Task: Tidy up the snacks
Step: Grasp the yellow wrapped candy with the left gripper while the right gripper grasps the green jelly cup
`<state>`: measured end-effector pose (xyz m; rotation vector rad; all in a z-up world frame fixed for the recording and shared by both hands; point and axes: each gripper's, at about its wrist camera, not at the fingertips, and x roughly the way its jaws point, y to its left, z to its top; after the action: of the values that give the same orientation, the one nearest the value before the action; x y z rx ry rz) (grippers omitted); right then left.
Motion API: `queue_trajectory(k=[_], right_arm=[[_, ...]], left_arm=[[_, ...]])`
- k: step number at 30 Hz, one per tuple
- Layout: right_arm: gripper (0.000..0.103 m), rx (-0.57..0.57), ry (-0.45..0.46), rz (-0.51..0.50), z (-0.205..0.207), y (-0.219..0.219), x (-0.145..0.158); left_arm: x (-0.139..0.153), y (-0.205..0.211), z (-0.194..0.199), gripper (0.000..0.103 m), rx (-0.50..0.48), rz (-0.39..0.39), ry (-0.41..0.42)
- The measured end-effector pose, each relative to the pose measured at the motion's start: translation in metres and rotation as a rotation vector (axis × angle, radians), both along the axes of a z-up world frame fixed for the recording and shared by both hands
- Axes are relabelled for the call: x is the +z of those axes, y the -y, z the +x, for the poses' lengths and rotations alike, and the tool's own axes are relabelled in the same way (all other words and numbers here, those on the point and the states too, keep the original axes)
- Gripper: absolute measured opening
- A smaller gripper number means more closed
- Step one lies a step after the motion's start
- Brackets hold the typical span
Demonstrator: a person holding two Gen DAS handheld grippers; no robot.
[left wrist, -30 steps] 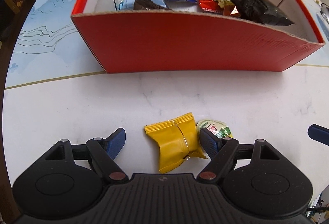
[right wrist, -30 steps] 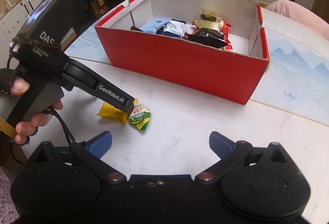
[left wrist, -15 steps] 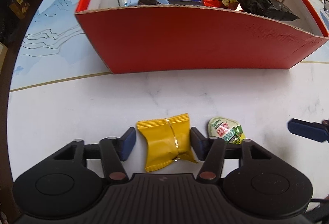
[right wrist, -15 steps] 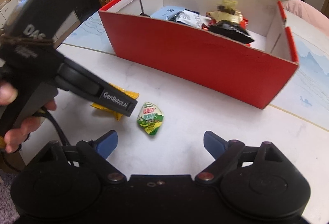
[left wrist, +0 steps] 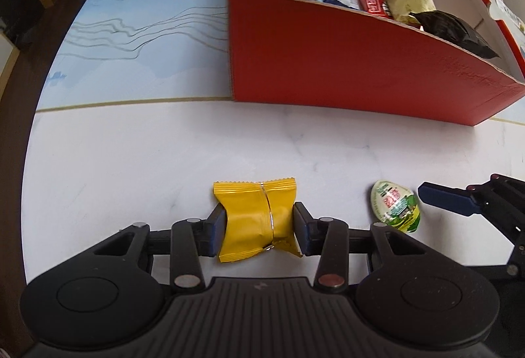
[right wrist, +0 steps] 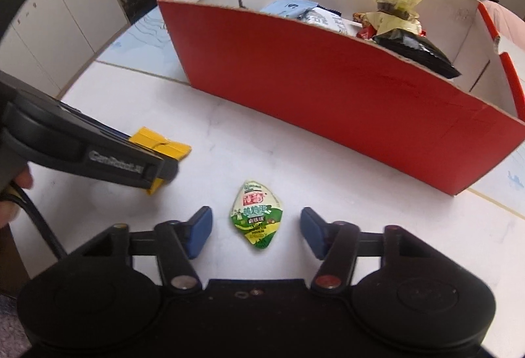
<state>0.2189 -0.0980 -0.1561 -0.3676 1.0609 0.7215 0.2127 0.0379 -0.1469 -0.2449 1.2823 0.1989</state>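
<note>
A yellow snack packet (left wrist: 256, 220) lies on the white table with my left gripper (left wrist: 259, 230) around it. Its jaws are closing and both blue pads touch the packet's sides. From the right wrist view, the left gripper (right wrist: 131, 161) covers most of the yellow packet (right wrist: 160, 143). A small green and white snack packet (right wrist: 259, 217) lies flat between the fingers of my right gripper (right wrist: 256, 231). Those jaws are closing too, with a gap on each side of the packet. The same green packet (left wrist: 395, 205) shows right of the left gripper.
A red cardboard box (right wrist: 328, 89) with white inner walls stands behind, holding several wrapped snacks (right wrist: 387, 26). The table (left wrist: 131, 161) is white marble with a blue mountain print (left wrist: 147, 30) at its far left, and its edge curves along the left. A person's fingers hold the left gripper's handle.
The left jaws drew in from wide apart until the pads met the yellow packet. The right gripper came down over the green packet and its jaws narrowed around it.
</note>
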Motion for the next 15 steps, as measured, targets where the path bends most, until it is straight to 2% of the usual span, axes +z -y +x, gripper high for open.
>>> queue_trajectory(k=[6, 15], right_arm=[[0.035, 0.021, 0.054, -0.036, -0.0071, -0.0099, -0.0020], [0.034, -0.016, 0.048, 0.004, -0.0089, -0.0043, 0.0054]], left_arm=[[0.0006, -0.0080, -0.0032, 0.042, 0.017, -0.009, 0.003], [0.0044, -0.0096, -0.0099, 0.042, 0.017, -0.030, 0.022]])
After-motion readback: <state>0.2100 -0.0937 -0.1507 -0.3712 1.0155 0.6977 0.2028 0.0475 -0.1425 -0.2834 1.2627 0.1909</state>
